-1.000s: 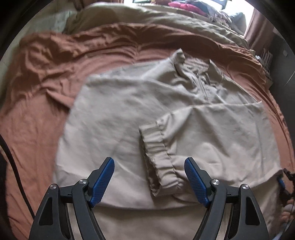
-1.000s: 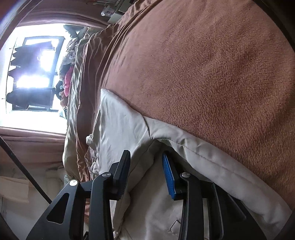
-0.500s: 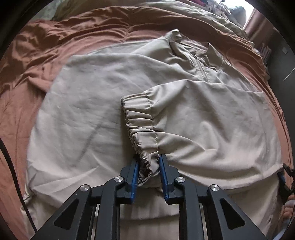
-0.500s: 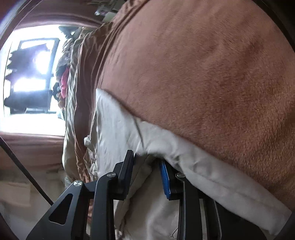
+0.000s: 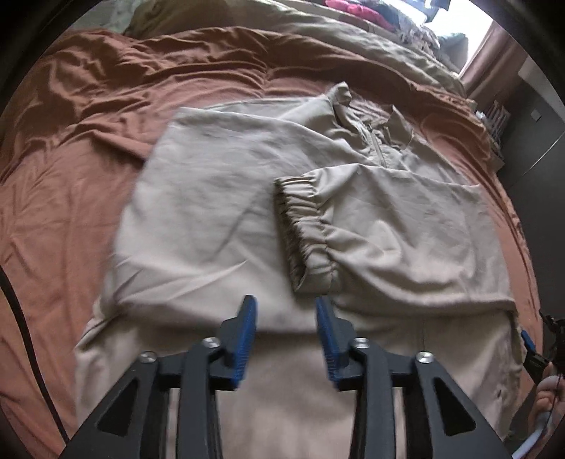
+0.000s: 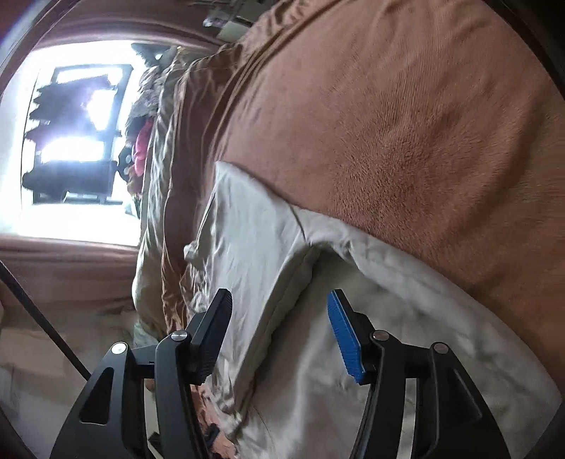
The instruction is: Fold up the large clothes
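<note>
A beige zip-neck jacket (image 5: 219, 197) lies flat on a brown bedspread (image 5: 70, 141). Its right sleeve is folded across the body, and the elastic cuff (image 5: 300, 226) lies near the middle. My left gripper (image 5: 286, 317) is open, empty, just short of the cuff and above the cloth. In the right wrist view the jacket's folded side edge (image 6: 282, 293) runs between the fingers of my right gripper (image 6: 279, 317), which is open and not closed on it. The right gripper's tip (image 5: 528, 340) also shows at the jacket's right edge in the left wrist view.
An olive blanket (image 5: 353, 39) lies across the far side of the bed, with a pile of coloured clothes (image 5: 356, 10) beyond it. A bright window (image 6: 70, 141) is at the left of the right wrist view. A dark cabinet (image 5: 533, 134) stands at the right.
The left gripper closed on the cuff half a second ago, then opened and drew back. The right gripper, closed on the jacket edge half a second ago, has opened wide and released it.
</note>
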### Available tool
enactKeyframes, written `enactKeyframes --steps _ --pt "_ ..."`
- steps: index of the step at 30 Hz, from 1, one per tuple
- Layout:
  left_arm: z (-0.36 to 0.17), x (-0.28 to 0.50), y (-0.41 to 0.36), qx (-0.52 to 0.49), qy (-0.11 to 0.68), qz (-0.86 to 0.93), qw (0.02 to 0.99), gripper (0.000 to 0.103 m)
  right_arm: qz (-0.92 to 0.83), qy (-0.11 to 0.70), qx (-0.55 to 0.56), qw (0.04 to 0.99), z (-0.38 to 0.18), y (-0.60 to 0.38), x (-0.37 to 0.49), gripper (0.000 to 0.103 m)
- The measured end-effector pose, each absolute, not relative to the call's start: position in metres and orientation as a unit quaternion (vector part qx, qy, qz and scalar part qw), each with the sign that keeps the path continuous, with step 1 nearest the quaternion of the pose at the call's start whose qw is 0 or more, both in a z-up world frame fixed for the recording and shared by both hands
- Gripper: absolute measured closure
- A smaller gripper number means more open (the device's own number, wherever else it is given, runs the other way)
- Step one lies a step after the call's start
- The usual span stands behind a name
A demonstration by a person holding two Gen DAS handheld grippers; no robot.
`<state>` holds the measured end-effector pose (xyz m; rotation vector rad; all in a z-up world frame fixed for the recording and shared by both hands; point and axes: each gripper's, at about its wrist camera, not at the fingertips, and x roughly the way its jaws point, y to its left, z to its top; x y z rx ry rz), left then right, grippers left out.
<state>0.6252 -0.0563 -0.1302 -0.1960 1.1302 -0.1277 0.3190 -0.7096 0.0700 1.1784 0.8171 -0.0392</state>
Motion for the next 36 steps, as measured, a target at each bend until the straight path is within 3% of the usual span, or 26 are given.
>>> enactKeyframes --steps 2,14,20,36 --pt "-0.121 0.609 -0.043 -0.101 0.527 -0.058 0.842 0.049 -0.011 0.382 0.524 0.761 0.074 -0.709 0.312 0.048" --pt "-0.094 0.495 0.043 -0.18 0.494 -0.045 0.85 0.049 0.032 0.385 0.448 0.806 0.109 -0.703 0.265 0.048" --pt "-0.088 0.436 0.077 -0.197 0.48 -0.045 0.854 0.049 0.029 0.367 0.38 0.849 0.16 -0.716 0.214 0.048" --pt "-0.087 0.294 0.099 -0.244 0.434 -0.064 0.865 0.049 0.042 0.385 0.303 0.871 0.183 -0.737 0.074 0.048"
